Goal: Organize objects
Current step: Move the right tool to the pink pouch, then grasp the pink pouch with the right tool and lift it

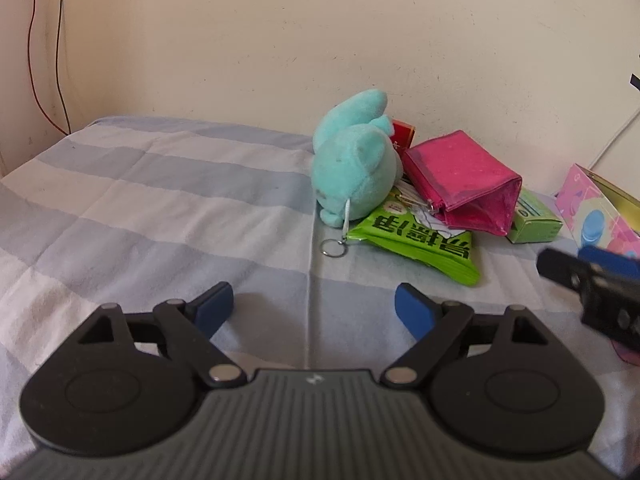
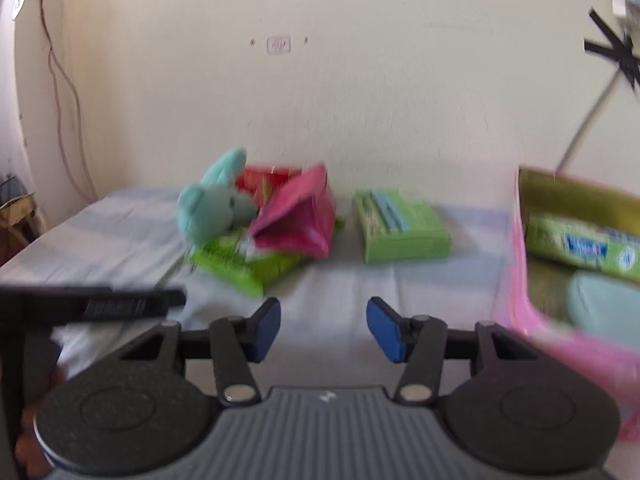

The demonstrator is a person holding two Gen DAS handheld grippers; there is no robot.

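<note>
Holding both grippers, left (image 1: 314, 306) & right (image 2: 324, 328), spread w/ nothing between, you faced the teal plush (image 1: 354, 168) atop the green packet (image 1: 420, 236) mid-bed: prob. soft, light, so pinch its body.

The red box (image 1: 403, 133) ahead of the left gripper (image 1: 314, 312) is mostly hidden behind the teal plush (image 1: 354, 164) and pink pouch (image 1: 464, 180). The right wrist view is motion-blurred, so the green packet's (image 2: 584, 246) print is unreadable. To that gripper's right, the frame edge cuts off the pink box (image 2: 560, 320).
</note>
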